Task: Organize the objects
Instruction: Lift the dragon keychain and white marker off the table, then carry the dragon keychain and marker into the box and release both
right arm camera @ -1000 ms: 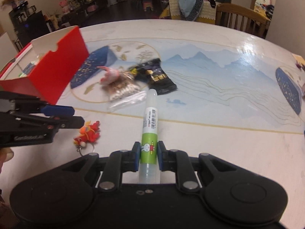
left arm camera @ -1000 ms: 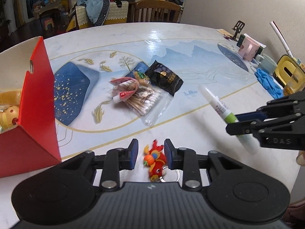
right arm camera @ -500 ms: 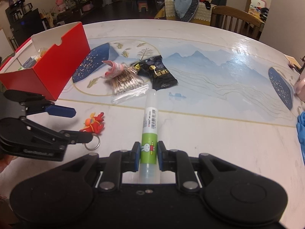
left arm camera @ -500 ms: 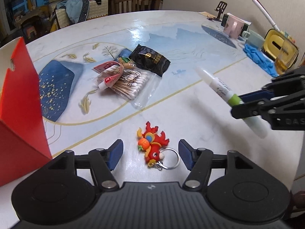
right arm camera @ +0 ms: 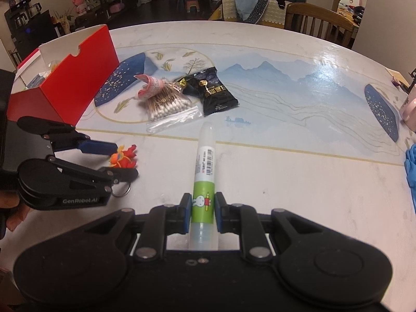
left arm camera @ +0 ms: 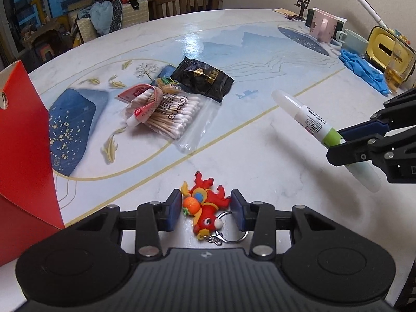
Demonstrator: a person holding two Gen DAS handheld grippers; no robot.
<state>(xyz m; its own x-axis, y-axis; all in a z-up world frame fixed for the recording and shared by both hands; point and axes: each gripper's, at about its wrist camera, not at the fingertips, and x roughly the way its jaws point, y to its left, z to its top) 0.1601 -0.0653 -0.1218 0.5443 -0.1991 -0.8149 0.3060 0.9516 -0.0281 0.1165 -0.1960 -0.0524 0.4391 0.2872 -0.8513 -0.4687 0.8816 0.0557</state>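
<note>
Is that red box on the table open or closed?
Open. The red box has no lid on top, and its pale inside, with things lying in it, shows from above.

My left claw's camera looks down steeply, close over the table [left arm camera: 260, 39], facing the far chair [left arm camera: 187, 0]. My right claw's camera sits alongside, angled likewise. Both share the cotton swabs [left arm camera: 171, 117] and red box [right arm camera: 78, 78].
</note>
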